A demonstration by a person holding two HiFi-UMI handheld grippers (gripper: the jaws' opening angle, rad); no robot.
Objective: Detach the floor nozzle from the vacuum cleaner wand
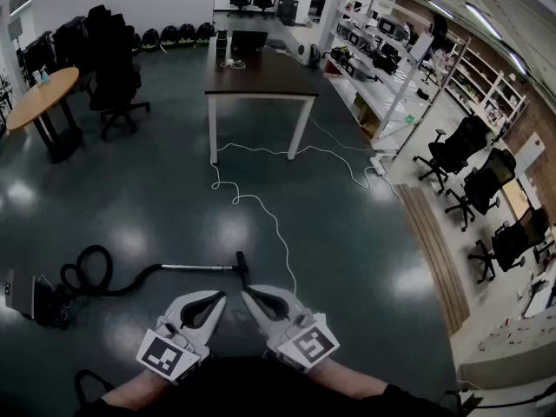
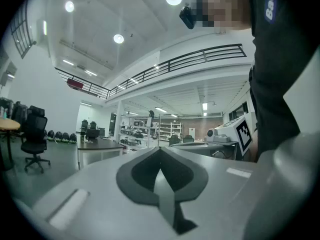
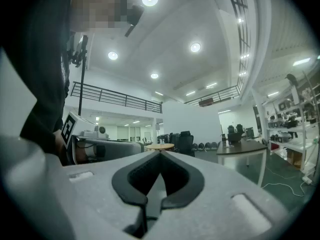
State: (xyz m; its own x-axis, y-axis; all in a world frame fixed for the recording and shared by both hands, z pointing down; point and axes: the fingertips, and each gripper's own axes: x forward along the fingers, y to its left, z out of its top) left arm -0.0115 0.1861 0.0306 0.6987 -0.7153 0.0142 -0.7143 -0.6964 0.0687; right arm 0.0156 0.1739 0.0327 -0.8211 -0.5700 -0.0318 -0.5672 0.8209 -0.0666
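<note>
The vacuum cleaner lies on the dark floor in the head view. Its canister (image 1: 33, 297) is at the far left, and a black hose (image 1: 90, 276) loops from it to the silver wand (image 1: 196, 268). The black floor nozzle (image 1: 242, 268) sits at the wand's right end. My left gripper (image 1: 222, 296) and right gripper (image 1: 246, 293) are held side by side close to my body, their tips just short of the nozzle in the picture, apart from it. Both are shut with nothing between the jaws, as the left gripper (image 2: 160, 149) and right gripper (image 3: 160, 154) show in their own views.
A white cable (image 1: 263, 208) snakes over the floor from the nozzle area toward a dark-topped table (image 1: 261, 82). A round wooden table (image 1: 42, 97) and black chairs (image 1: 115, 81) stand at the left. Shelving (image 1: 391, 68) and more office chairs (image 1: 459, 150) line the right.
</note>
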